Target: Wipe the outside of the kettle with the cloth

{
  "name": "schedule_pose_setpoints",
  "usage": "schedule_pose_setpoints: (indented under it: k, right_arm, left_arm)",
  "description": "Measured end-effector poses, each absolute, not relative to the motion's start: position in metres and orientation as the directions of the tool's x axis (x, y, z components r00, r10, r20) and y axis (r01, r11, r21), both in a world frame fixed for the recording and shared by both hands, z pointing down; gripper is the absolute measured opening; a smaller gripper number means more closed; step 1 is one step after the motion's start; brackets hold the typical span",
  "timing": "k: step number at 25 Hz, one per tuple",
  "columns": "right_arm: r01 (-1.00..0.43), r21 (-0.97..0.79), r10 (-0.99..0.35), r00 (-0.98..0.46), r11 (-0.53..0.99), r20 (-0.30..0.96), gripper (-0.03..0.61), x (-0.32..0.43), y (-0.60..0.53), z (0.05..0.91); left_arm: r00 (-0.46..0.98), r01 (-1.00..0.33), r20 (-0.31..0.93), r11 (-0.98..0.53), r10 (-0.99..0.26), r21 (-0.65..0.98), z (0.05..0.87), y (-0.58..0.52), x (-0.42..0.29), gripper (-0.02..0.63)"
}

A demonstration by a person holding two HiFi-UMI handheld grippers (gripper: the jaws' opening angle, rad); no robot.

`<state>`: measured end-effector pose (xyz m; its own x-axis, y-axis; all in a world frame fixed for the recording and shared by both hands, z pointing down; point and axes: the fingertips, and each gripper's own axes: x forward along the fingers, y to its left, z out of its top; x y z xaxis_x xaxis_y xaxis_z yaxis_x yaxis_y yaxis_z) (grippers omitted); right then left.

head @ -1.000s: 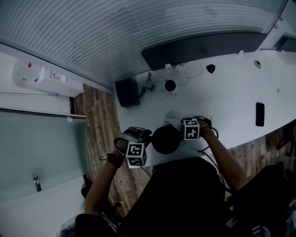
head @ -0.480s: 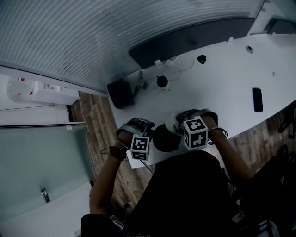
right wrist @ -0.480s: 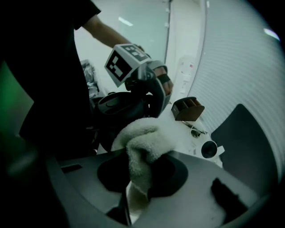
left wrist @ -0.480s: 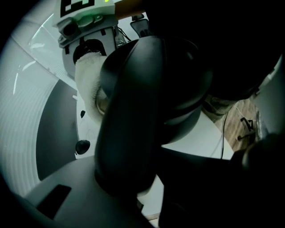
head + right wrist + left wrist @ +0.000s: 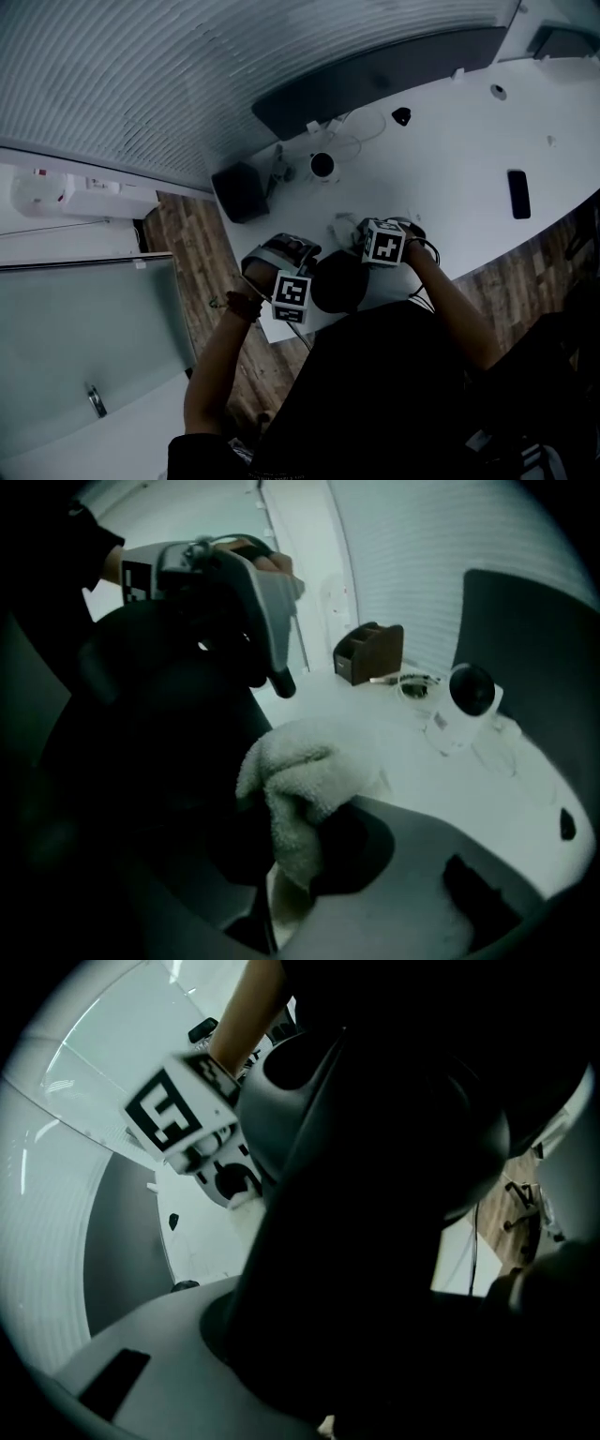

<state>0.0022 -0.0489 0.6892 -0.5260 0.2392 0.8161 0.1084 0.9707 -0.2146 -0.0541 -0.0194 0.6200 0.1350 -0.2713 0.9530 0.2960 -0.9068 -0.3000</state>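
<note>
The kettle [image 5: 338, 281] stands on the white counter [image 5: 450, 178] at its near edge, just in front of the person's dark torso, and both hand-held grippers sit against it. The left hand-held gripper [image 5: 361, 1321] is on the kettle's left side. In the left gripper view the black body fills the space between the jaws and presses against the grey lower jaw, so this one is clamped on the kettle. The right hand-held gripper [image 5: 289, 860] is on the kettle's right and far side, its jaws pinched on the pale towelling cloth [image 5: 298, 785]. The bunched top of the cloth stands above the jaws and leans against the kettle's wall.

The left forearm [image 5: 220, 352] is bare. It rises from below and left of the kettle, and its wrist, with a dark band, is bent in toward the kettle. The right forearm [image 5: 455, 314] comes up from below and right of the kettle, elbow out, with a cable trailing along it.

Beyond the kettle, well apart from it, a small white camera [image 5: 322, 166] stands on the counter. A dark box [image 5: 238, 192] lies beyond and left of the kettle, and a black phone [image 5: 517, 194] lies far to its right.
</note>
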Motion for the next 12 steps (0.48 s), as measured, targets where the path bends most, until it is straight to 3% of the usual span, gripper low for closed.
schedule_pose_setpoints:
  k: [7, 10, 12]
  right_arm:
    - [-0.068, -0.383, 0.272, -0.589, 0.921, 0.761, 0.063, 0.014, -0.046, 0.727]
    - [-0.114, -0.347, 0.191, -0.657, 0.931, 0.730, 0.064, 0.019, -0.061, 0.701]
    - [-0.137, -0.315, 0.106, -0.757, 0.939, 0.645, 0.064, 0.020, -0.080, 0.649]
  left_arm:
    - [0.125, 0.299, 0.961, -0.915, -0.245, -0.272, 0.624, -0.023, -0.052, 0.127]
    - [0.099, 0.312, 0.968, -0.917, -0.230, -0.250, 0.622, -0.024, -0.055, 0.127]
    - [0.109, 0.304, 0.967, -0.919, -0.228, -0.251, 0.624, -0.026, -0.052, 0.127]
